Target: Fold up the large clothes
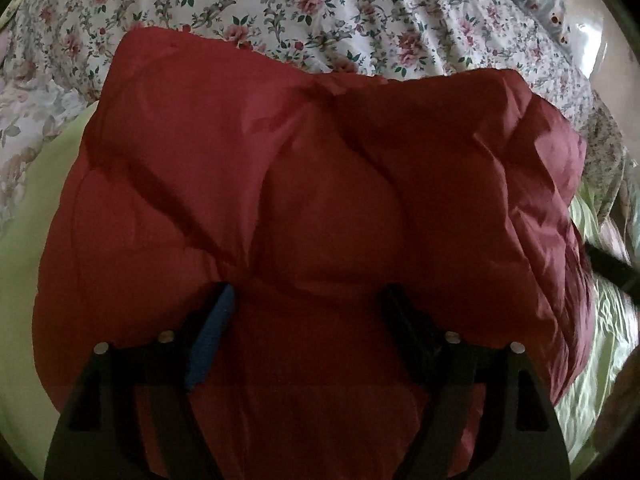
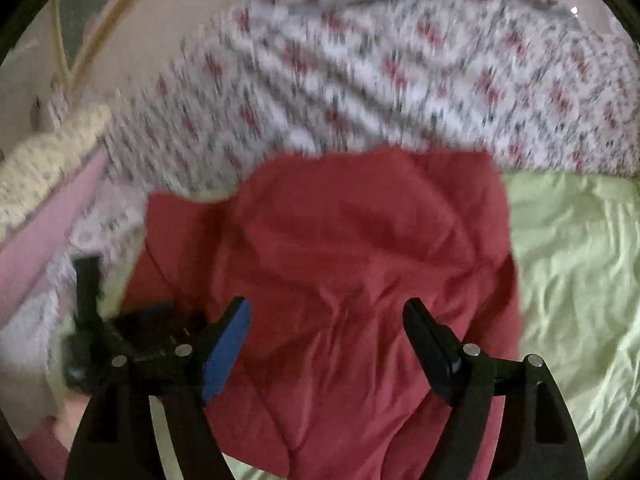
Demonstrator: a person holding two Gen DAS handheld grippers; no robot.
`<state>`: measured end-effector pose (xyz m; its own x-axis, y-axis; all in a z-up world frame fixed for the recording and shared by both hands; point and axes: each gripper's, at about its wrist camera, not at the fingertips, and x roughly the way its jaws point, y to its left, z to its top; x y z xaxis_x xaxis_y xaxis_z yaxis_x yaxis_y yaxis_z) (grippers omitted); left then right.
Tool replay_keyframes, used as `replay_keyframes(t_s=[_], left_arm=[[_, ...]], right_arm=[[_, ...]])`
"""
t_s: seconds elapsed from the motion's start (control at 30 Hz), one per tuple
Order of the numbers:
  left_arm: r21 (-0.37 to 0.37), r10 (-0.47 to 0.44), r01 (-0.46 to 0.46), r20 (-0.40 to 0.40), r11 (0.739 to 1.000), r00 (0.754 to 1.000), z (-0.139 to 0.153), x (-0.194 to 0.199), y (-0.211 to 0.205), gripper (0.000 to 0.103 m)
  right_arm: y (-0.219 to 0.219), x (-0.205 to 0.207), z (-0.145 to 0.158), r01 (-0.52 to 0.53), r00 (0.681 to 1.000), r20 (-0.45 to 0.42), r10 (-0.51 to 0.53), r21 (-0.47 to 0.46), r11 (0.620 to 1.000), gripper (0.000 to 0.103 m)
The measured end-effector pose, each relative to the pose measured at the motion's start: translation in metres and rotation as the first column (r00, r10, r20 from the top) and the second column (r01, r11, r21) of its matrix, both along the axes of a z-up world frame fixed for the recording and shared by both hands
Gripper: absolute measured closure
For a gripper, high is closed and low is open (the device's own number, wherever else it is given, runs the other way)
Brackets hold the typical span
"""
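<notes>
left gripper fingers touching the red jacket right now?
Touching. In the left wrist view the open left gripper has its fingertips pressed into the red jacket, the fabric bulging up around both tips.

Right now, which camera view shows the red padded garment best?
The left wrist view. There the red padded garment is sharp and fills the picture, with its far edge and quilted folds clear against the floral bedding. The right wrist view shows the same garment too, but blurred by motion, beside the green sheet.
</notes>
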<state>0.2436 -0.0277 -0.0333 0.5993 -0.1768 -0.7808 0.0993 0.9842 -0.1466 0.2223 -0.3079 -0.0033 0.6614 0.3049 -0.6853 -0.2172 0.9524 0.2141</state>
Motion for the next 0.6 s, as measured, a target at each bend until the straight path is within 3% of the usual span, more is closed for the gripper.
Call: replay_keyframes(t_s=[0.1,0.33,0.43,0.6], left_arm=[[-0.011,-0.006,0.006,0.006,1.000,1.000,-0.001,0.003,0.002,0.023],[-0.123,-0.008,0.016,0.062,0.992,0.998,0.026,-0.028,0.031,0.023],[-0.090,0.017,-0.010,0.080,0.996,0.997,0.030,-0.030,0.045,0.023],[-0.011,0.084,-0.084,0.002,0.996,0.996,0.003,0.004,0.065,0.023]], right_arm=[[-0.003,0.018,-0.029,0.030,0.996,-0.085,-0.033,-0.033,0.999,0.024],[-0.024,0.043,-0.041,0.128,0.989,-0.075,-0.131,-0.041,0.991,0.025],[-0.028,0.048,-0.049,0.145,0.986,-0.074,-0.147,-0.031,0.989,0.025],[-0.027,0.058,-0.046,0.158,0.985,-0.063,-0.160,-0.032,0.987,0.025]])
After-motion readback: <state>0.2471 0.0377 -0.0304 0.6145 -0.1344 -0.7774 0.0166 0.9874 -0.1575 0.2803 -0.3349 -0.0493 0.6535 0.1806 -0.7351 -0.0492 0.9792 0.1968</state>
